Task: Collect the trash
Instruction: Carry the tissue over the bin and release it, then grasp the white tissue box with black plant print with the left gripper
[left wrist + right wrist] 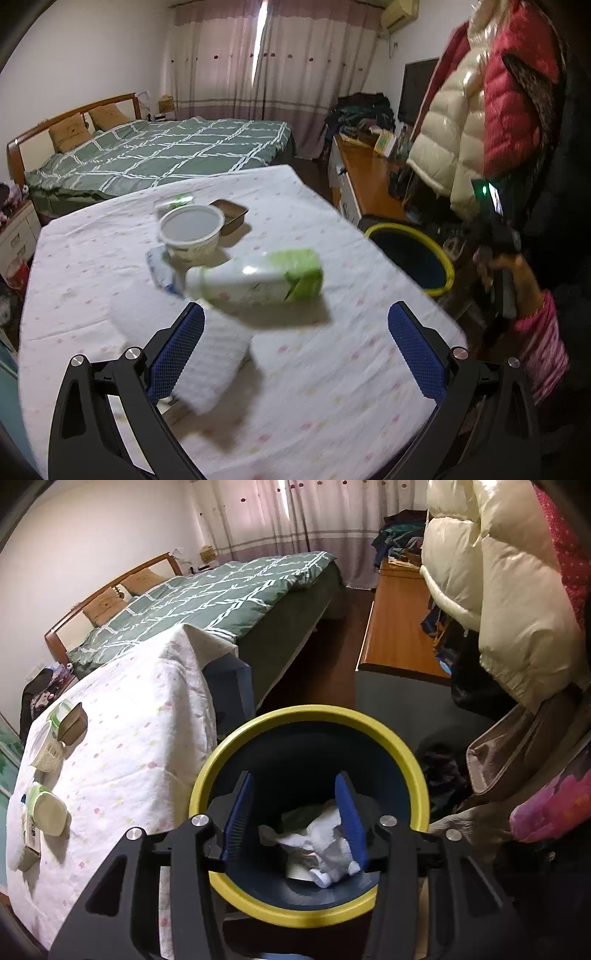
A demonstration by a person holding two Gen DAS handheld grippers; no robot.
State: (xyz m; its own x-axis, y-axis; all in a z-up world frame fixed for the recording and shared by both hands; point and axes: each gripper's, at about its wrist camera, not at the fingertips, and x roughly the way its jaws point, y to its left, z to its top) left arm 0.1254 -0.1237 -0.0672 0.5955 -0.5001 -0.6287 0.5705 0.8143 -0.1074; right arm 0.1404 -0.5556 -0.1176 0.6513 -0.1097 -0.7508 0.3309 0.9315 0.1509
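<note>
On the table's white dotted cloth point(295, 369) lie a green-and-white bottle point(258, 278) on its side, a white bowl point(192, 230), a brown tray point(231, 216), a small blue-white wrapper point(160, 271) and a white folded pack point(218, 365). My left gripper point(295, 354) is open above the cloth, just short of the bottle. My right gripper point(293, 819) is open over the yellow-rimmed bin point(310, 716), which holds crumpled white trash point(325, 842). The bin point(413, 254) also shows in the left wrist view, beside the table.
A green-quilted bed point(166, 151) lies behind the table. A wooden desk point(369, 177) and hanging cream and red jackets point(480, 110) stand to the right. The bottle point(46, 812) and bowl point(46, 753) show at the right wrist view's left edge.
</note>
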